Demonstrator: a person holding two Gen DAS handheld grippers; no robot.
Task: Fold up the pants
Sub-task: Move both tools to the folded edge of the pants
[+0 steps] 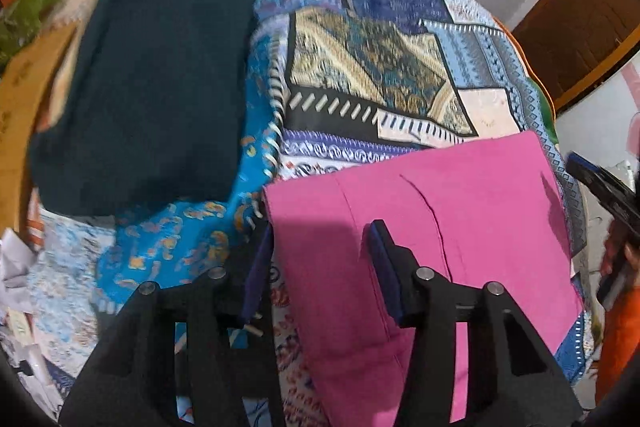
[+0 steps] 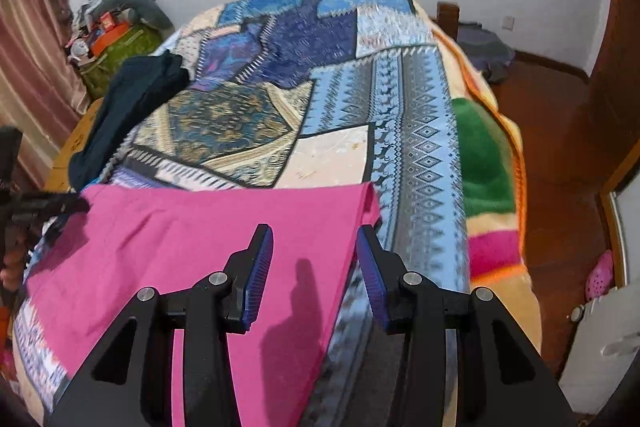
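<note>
Hovering over flat magenta cloth pants (image 1: 420, 207) on a patchwork quilt (image 1: 380, 67) | left gripper (image 1: 320, 247) released | right gripper (image 2: 315, 251) released | no legible writing

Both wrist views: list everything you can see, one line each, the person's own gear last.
pink pants: one, pink, spread flat on the near end of the bed.
dark garment: one, dark teal, folded, at the bed's left edge.
patchwork bedspread: one, blue, purple and gold, covering the bed.
fleece blanket: one, green, pink and orange, along the bed's right side.
left tongs: black with blue pads, open, straddling the pants' left edge.
right tongs: same, open, straddling the right edge.
</note>
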